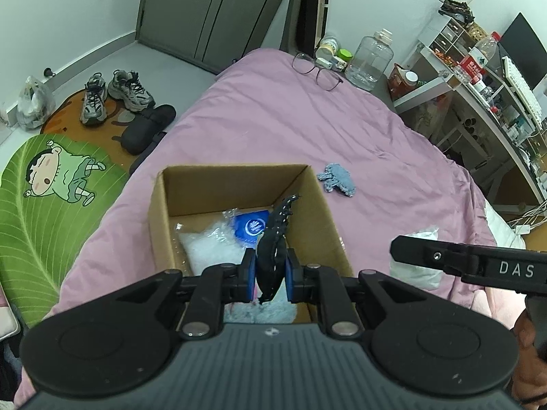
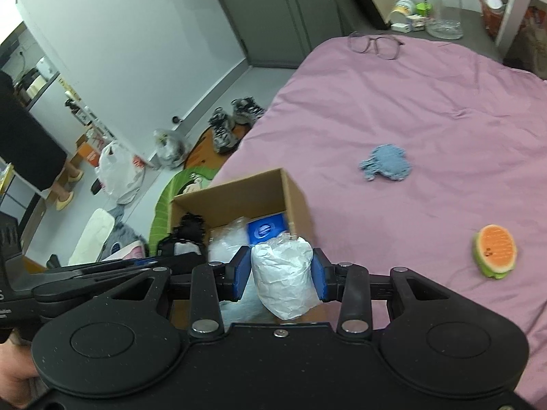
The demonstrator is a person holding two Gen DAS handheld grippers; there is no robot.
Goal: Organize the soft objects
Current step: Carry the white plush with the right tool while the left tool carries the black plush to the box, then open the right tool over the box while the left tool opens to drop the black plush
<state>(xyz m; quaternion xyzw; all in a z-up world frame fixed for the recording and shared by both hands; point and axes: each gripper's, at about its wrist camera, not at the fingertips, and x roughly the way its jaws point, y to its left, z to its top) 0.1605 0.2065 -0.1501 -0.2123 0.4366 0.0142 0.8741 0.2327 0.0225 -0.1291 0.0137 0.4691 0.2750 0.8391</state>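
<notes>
An open cardboard box sits on the pink bedspread. Inside lie a white plastic-wrapped soft pack and a blue pack. My left gripper is shut on a black soft piece with white dots, held above the box's near part. My right gripper is shut on a white crumpled soft bundle, at the box's right side; it shows at the right in the left wrist view. A blue knitted piece and a watermelon-slice soft toy lie on the bed.
Glasses lie at the bed's far end, by a clear jar. Shoes and a green cartoon mat are on the floor left. A cluttered desk stands right.
</notes>
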